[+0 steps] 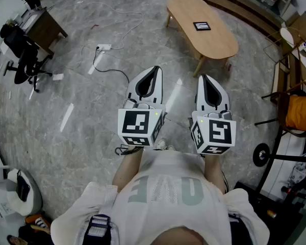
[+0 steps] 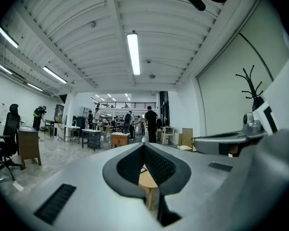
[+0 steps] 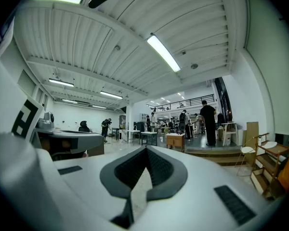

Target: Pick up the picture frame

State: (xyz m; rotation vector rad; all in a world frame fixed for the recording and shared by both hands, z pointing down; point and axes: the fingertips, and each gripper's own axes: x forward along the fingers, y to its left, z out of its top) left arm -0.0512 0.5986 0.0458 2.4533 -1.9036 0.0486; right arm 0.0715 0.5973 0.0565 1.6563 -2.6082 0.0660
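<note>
- Two claws come first, held level and side by side. The left claw (image 1: 155, 69) and the right claw (image 1: 204, 77) each have their jaws pressed together at the tips, and nothing sits between them.
- None of the task looks done: neither claw touches anything, and both are well apart from the thing to be lifted.
- Beyond the claws, a stretch of grey floor (image 1: 92, 126) separates them from the bench.
- Farther off stands the oval wooden bench (image 1: 219, 42). The picture frame (image 1: 202, 26) lies flat on its top, about mid-length and clear of both rounded ends.
- What remains, as I judge it, is everything: reaching the bench, opening a claw, closing it on the frame's edge and raising the frame off the top.
</note>
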